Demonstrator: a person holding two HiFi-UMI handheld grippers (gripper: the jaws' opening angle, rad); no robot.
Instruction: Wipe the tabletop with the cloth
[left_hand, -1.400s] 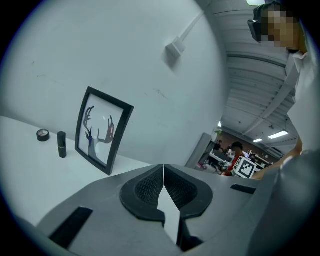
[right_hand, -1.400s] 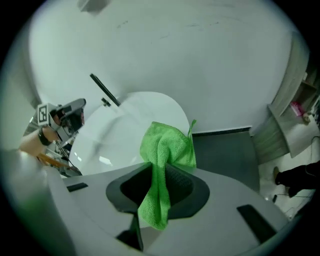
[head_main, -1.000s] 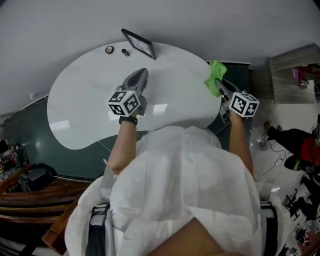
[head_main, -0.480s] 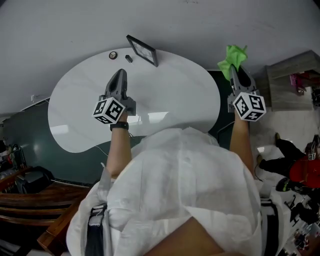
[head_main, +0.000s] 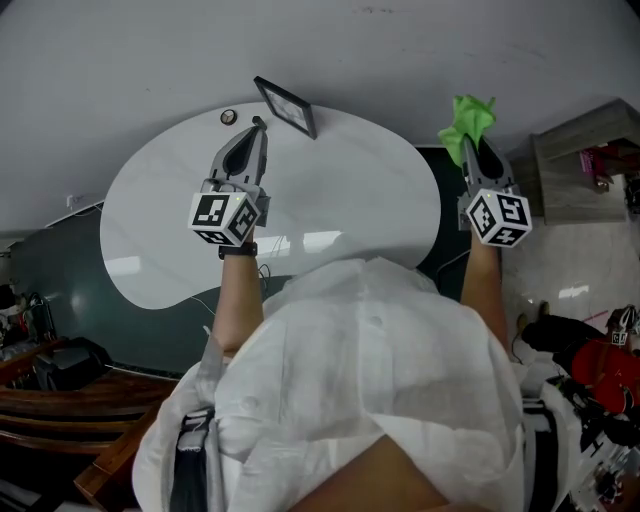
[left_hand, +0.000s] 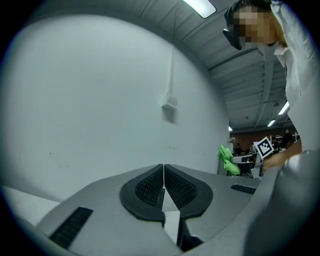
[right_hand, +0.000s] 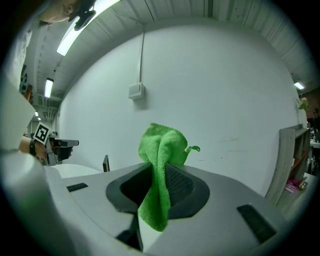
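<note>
cloth: green microfibre (right_hand: 162, 165), bunched up and pinched in the right gripper (right_hand: 159, 176). We see it off the table's right edge, up in the air, not touching the top.
how it'll handle: we'd guess very light, soft and floppy, with no stiffness. It folds over the jaws on one side and a tail hangs out on the other. It shouldn't slip or break, but it will crumple rather than lie flat.
where to hold: the grip sits about mid-cloth, which we think is fine. The loose tail hanging below is probably what should meet the surface, so more of it free would wipe better.
right fingers: closed down on the cloth, with only the fabric's thickness between the pads, and touching nothing else.
left gripper: (left_hand: 163, 174) jaws pressed together with nothing between them. It's up over the far part of the table and pointing at the wall.
table: white rounded top (head_main: 340, 190), bare apart from a small frame (head_main: 285, 105) and a couple of tiny bits (head_main: 229, 117) near the far edge.
task status: we reckon wiping isn't happening right now. The cloth has to come down and left onto the top first.
</note>
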